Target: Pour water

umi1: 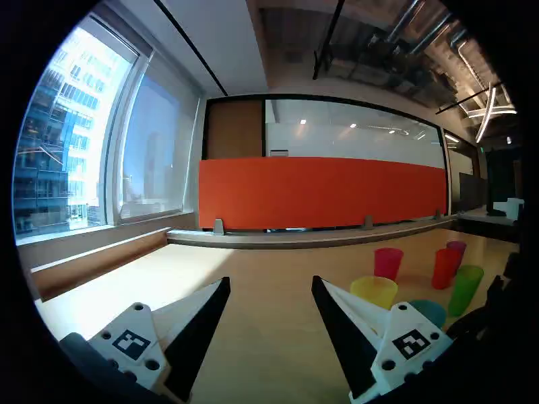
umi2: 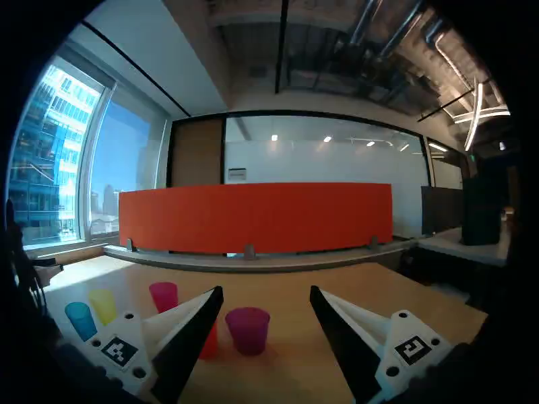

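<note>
The left tongs (umi1: 269, 279) stand wide apart with nothing between them, only bare wooden desk (umi1: 269, 337) ahead. The right tongs (umi2: 266, 289) are spread just as wide and hold nothing.

The cups stand in a loose cluster on the desk, none of them touched by either tool. In the left gripper view they sit off to the right. A yellow cup (umi1: 374, 291) is nearest, just behind that tool's right finger. A teal cup (umi1: 428, 311) beside it is partly hidden by the same finger. A green cup (umi1: 466, 289) stands at the outer edge. Farther back are a pink cup (umi1: 389, 262), a red cup (umi1: 445, 268) and a purple cup (umi1: 456, 250), the last partly behind the red one.

In the right gripper view the purple cup stands upright just left of the middle of the gap between the fingers, farther off along the desk. The red cup is mostly covered by the left finger. The pink, yellow and teal cups lie to the left, beyond that finger.

An orange partition panel (umi2: 256, 217) closes off the far edge of the desk. Tall windows (umi1: 67, 155) run along the left. A dark upright object (umi2: 482, 209) stands on a separate surface to the right; what it is I cannot tell.
</note>
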`<state>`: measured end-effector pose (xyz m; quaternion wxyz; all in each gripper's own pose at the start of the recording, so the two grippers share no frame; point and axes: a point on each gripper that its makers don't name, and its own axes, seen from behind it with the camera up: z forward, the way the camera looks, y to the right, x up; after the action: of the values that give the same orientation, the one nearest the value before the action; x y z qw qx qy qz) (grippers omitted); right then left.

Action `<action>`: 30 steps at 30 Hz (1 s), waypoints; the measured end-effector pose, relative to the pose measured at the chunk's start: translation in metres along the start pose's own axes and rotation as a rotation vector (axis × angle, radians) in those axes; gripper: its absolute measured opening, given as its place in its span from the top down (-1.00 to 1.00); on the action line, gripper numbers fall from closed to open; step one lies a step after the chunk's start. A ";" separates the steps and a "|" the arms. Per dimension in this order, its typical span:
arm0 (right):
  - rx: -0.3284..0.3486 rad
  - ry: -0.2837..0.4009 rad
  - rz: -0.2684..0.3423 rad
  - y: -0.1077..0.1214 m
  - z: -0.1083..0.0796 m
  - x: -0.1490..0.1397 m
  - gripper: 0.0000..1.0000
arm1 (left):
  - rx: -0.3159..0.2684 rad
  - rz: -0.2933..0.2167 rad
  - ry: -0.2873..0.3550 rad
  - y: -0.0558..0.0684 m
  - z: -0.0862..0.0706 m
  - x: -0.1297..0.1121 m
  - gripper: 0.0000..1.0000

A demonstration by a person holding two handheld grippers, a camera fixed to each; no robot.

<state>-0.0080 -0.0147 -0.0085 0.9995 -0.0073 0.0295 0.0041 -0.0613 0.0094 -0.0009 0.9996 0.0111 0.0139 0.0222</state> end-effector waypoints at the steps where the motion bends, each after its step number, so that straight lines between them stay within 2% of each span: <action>1: -0.001 0.004 -0.002 0.000 0.002 0.000 -0.99 | 0.000 0.000 0.000 0.000 0.000 0.000 -0.79; 15: -0.029 0.067 -0.044 0.001 0.011 -0.002 -0.99 | 0.000 0.000 0.000 0.000 -0.001 -0.001 -0.79; 23: -0.033 0.035 -0.052 0.009 0.008 -0.023 -0.99 | 0.000 0.000 0.000 0.000 -0.001 -0.001 -0.79; 30: -0.038 0.018 -0.014 0.016 0.007 -0.032 -0.99 | 0.000 0.000 0.000 -0.001 -0.001 -0.001 -0.79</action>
<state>-0.0394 0.0015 -0.0001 0.9989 -0.0263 0.0383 -0.0021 -0.0623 0.0086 -0.0016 0.9996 0.0113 0.0139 0.0223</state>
